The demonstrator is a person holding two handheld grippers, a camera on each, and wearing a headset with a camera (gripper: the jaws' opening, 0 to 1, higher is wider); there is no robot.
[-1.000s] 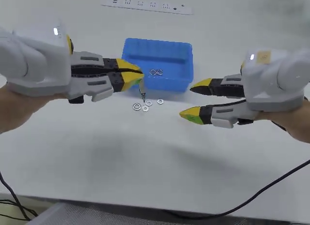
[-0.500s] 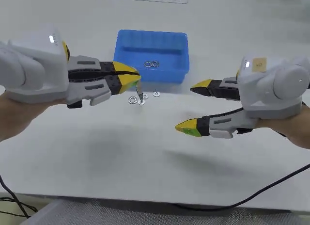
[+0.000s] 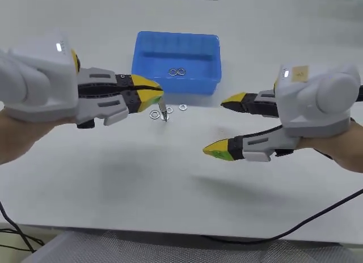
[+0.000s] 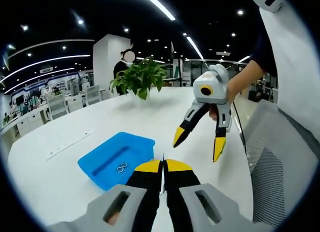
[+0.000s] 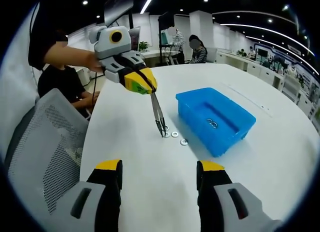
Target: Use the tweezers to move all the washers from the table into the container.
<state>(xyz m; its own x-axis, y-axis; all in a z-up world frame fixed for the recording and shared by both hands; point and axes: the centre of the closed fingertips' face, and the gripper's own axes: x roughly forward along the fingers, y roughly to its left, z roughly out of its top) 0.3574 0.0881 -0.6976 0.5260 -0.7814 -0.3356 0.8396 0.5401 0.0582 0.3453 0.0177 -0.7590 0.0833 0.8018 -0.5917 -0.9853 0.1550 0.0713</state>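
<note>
The left gripper [image 3: 160, 93], fingers closed on the tweezers [image 3: 163, 110], aims their tips down at the loose washers [image 3: 155, 115] just before the container [image 3: 153, 53], likely to pinch one, while the right gripper [image 3: 214, 126] hangs wide-fingered and empty.

The left claw [image 3: 161, 93] and right claw [image 3: 214, 127] are sporting matching livery: rounded white housings and grey finger arms passing through black into yellow tips touched with green. A small light [image 3: 58, 46] is glowing on each housing, the right one is carrying a tan label [image 3: 300, 73], and a black cable [image 3: 323, 213] is running beneath it. The person is wearing dark sleeves [image 4: 261, 49].
</note>
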